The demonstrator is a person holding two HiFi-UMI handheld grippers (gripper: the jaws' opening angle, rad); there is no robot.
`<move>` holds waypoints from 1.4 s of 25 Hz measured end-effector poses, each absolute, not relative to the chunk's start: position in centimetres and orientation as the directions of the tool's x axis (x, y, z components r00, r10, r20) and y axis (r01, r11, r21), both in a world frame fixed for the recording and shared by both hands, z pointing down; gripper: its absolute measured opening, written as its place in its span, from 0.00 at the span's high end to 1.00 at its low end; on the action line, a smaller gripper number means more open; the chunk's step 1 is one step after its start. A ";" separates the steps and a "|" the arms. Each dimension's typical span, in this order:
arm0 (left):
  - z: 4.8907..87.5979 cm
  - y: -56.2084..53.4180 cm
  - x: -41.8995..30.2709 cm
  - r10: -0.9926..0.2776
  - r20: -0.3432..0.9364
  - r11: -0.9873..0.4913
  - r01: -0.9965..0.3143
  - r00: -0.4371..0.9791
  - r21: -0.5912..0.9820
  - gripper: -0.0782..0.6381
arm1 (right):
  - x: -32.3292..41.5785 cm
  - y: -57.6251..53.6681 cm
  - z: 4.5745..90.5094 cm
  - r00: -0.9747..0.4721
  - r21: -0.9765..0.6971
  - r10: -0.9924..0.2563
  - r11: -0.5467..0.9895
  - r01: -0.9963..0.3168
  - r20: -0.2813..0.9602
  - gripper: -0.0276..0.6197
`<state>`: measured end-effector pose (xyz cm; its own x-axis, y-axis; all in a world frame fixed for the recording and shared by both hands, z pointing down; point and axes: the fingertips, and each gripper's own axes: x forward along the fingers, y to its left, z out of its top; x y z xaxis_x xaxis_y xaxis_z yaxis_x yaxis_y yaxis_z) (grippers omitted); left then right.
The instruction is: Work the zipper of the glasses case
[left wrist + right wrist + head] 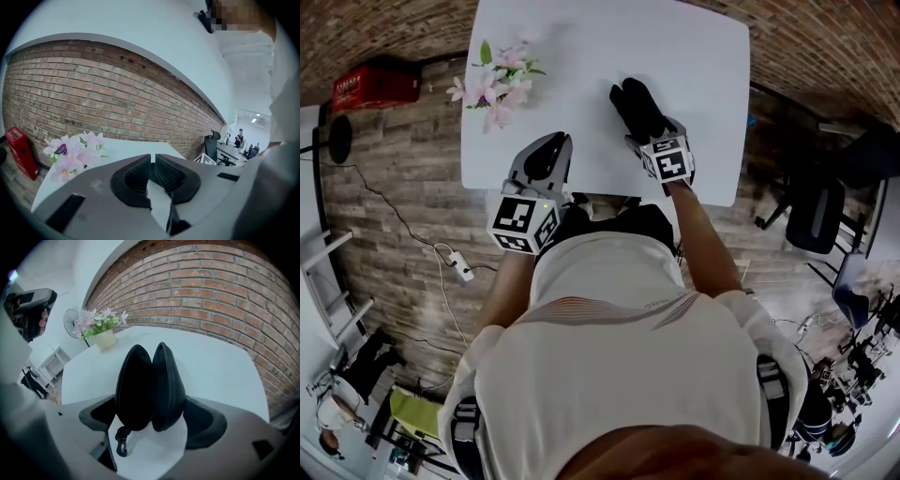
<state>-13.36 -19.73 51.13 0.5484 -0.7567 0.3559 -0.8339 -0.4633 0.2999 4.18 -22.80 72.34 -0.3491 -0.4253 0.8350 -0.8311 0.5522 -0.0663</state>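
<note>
1. holding the glasses case (150, 385) between its fingers, the right gripper (152, 420) had one pad pressed against each of the case's two shells (the left pad was partly hidden behind the case).
2. the case was black and lay lengthwise along the fingers, pointing away from the person; its two shells stood slightly apart along a dark seam that faced the right gripper view.
3. a small black clip (122, 445) hung from the near end of the case, over the white tabletop (581, 56).
4. in the head view the case reached out from the right gripper over the tabletop's right half; whether it touched the surface could not be told.
5. the left gripper (153, 164) had its fingers closed together with nothing between them, and it was over the tabletop's near edge, apart from the case.
6. pink flowers (495, 86) stood at the tabletop's left side, well apart from the case.
7. a brick wall (211, 291) ran behind the tabletop.
</note>
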 end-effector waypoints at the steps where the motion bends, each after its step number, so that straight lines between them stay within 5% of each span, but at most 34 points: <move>1: 51.1 -19.7 -13.3 -0.756 0.356 -0.464 -0.834 0.549 0.300 0.84 | 4.2 -22.8 72.1 -0.346 -0.060 -0.426 0.556 -0.829 0.836 0.20; 4: 51.0 -19.8 -13.2 -0.756 0.354 -0.465 -0.833 0.550 0.301 0.84 | 4.2 -23.1 71.0 -0.331 -0.037 -0.437 0.559 -0.829 0.836 0.38; 11: 51.1 -19.7 -13.1 -0.756 0.353 -0.466 -0.833 0.550 0.300 0.84 | 4.4 -23.2 70.8 -0.323 -0.021 -0.443 0.563 -0.826 0.836 0.47; 35: 49.9 -19.8 -11.8 -0.756 0.329 -0.487 -0.823 0.565 0.294 0.84 | 6.1 -24.4 62.7 -0.508 -0.311 -0.608 0.405 -0.860 0.610 0.50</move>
<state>-11.85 -19.84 49.92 0.5652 -0.7565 0.3291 -0.8226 -0.4868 0.2939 6.13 -24.40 62.65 -0.5077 -0.6083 0.6102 -0.8596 0.4053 -0.3112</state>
